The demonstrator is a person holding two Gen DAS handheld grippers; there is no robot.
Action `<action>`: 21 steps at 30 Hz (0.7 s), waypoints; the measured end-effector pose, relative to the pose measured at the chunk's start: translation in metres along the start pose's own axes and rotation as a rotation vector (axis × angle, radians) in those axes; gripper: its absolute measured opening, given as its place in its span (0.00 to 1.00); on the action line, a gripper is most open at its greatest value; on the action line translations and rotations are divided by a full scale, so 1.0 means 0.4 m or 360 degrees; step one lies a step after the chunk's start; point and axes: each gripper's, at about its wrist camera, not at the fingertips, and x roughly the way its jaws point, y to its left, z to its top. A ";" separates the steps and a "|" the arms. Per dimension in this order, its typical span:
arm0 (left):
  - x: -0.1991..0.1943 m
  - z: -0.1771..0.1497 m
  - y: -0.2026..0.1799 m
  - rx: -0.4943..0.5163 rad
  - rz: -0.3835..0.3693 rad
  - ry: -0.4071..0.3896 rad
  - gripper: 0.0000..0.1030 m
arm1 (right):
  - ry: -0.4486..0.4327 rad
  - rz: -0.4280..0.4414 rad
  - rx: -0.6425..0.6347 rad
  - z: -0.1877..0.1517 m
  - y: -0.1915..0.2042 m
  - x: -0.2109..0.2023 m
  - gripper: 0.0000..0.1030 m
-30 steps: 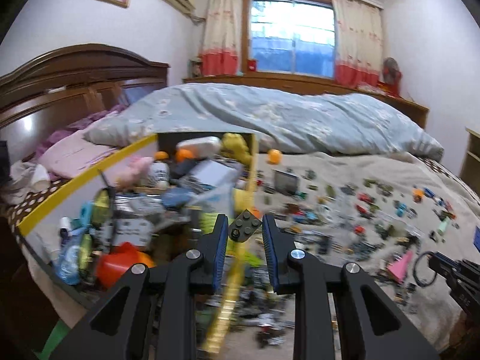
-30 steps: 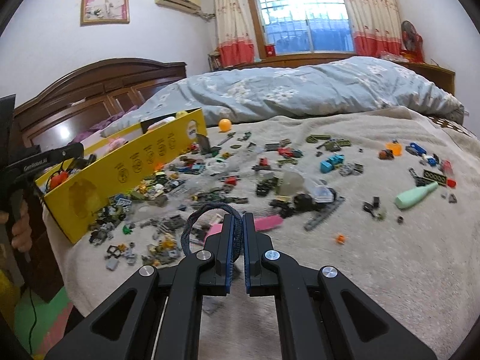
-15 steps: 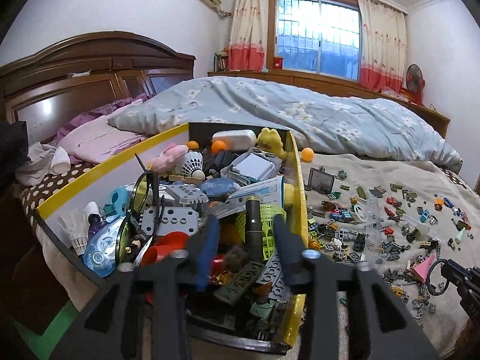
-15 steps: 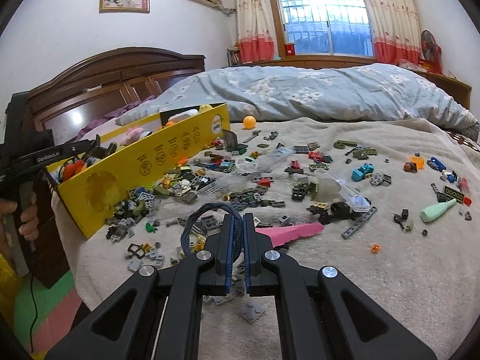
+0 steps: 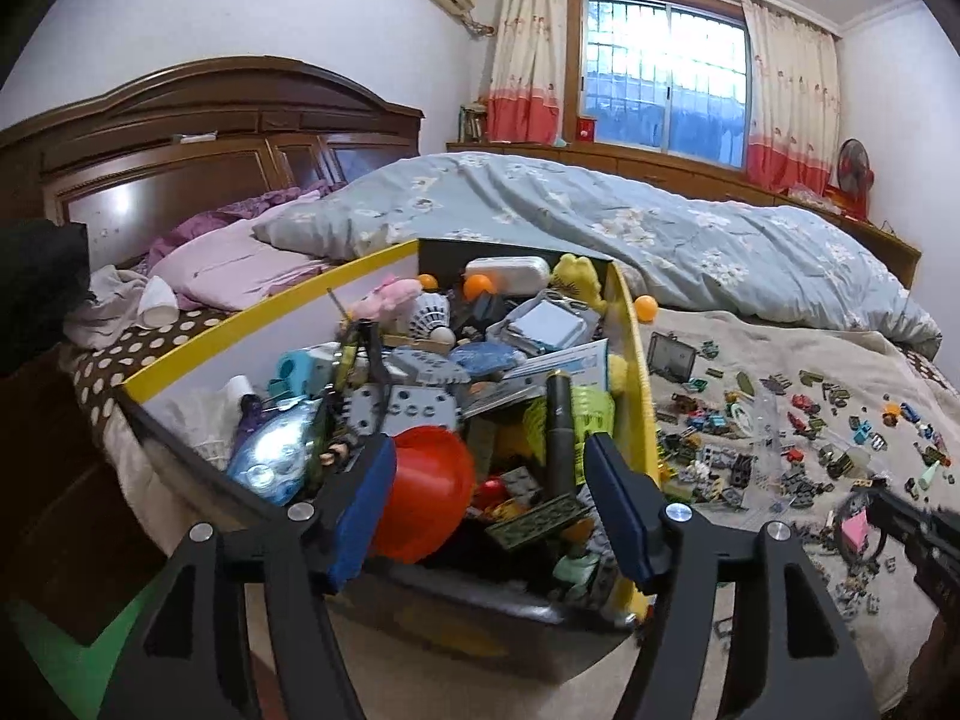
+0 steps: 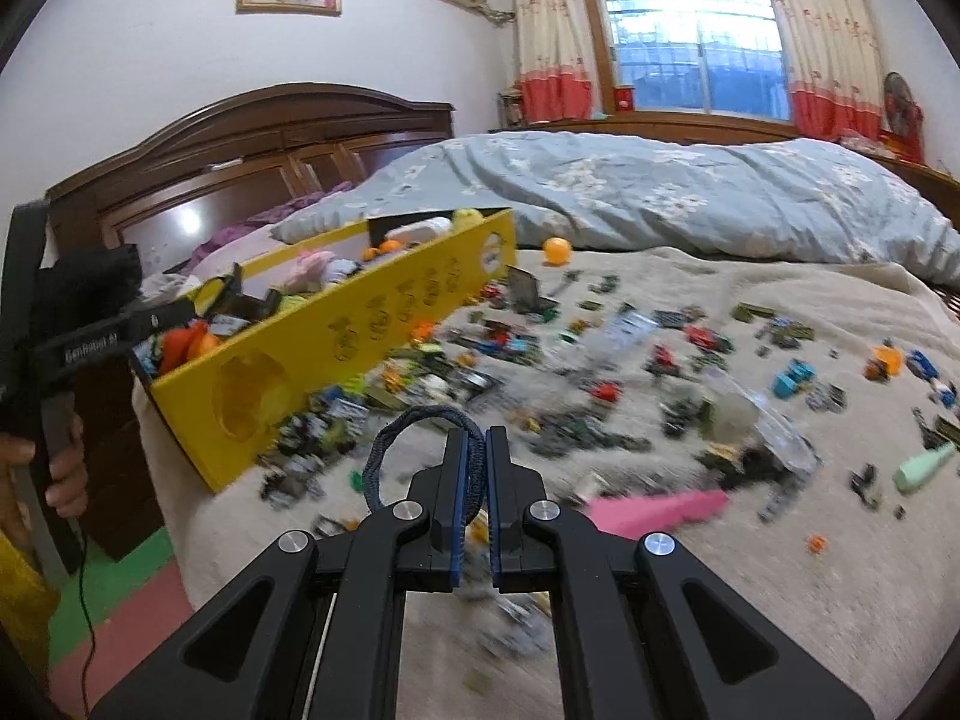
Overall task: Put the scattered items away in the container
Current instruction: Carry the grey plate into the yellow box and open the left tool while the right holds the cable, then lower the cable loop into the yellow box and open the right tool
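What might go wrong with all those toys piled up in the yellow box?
The yellow box is heaped high, so the next drop could slide back out. It sits at the bed's edge, so a bump might tip it. The right claw pinches only a thin dark loop, which could slip free.

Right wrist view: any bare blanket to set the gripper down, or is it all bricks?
Bare blanket lies at the near right, below the pink piece and the green bottle. Another clear strip runs along the quilt, right of the orange ball. Crowded: the brick scatter from the yellow box across the middle.
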 end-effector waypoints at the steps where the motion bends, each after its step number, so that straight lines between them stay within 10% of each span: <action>1: -0.003 -0.003 0.003 0.0007 0.0015 -0.0003 0.64 | -0.0002 0.0020 -0.0002 0.009 0.009 0.007 0.06; 21: -0.003 -0.030 0.063 -0.0086 -0.0054 -0.0008 0.66 | 0.0026 0.0321 -0.0070 0.238 0.203 0.284 0.06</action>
